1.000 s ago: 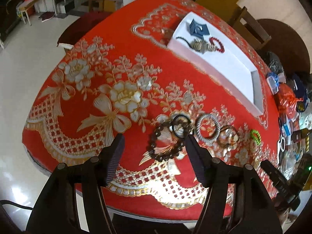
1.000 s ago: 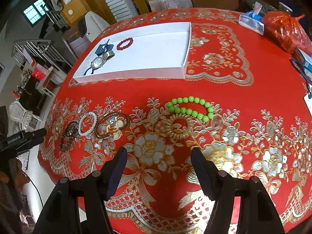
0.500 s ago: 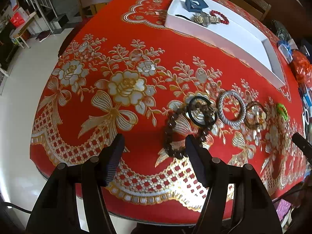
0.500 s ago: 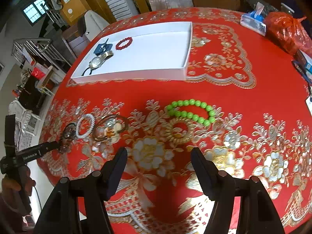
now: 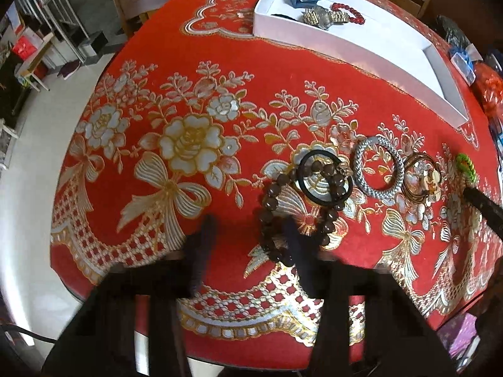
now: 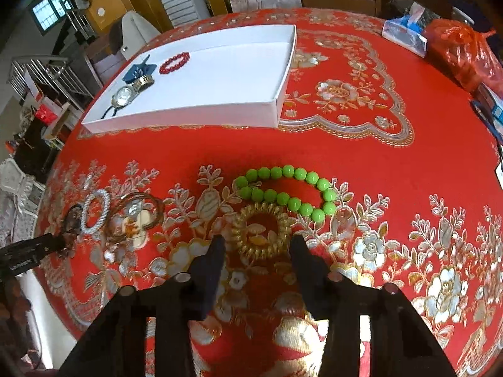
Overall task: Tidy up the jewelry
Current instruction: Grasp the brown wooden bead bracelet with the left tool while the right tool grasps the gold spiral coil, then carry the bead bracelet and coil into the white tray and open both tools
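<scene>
Tablecloth point(image 6: 393, 163): red, gold flowers, covers the round table.
Tray point(image 6: 195, 111): white, far side; red bracelet point(image 6: 174, 62), watch point(image 6: 130, 92), blue clip point(image 6: 138, 69) inside.
Left gripper point(image 5: 248, 232): wide apart, empty, right finger over the brown bead bracelet point(image 5: 273, 194).
Right gripper point(image 6: 256, 246): spread, empty, straddling the gold coil ring point(image 6: 259, 231); green beads point(image 6: 286, 193) just beyond.
Between them: black ring point(image 5: 325, 177), silver bangle point(image 5: 378, 171), gold bangles point(image 5: 422, 177).

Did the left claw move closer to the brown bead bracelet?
Yes. The left claw has gone forward and down toward the brown bead bracelet; one finger now overlaps its near beads, with the bracelet lying on the red tablecloth.
</scene>
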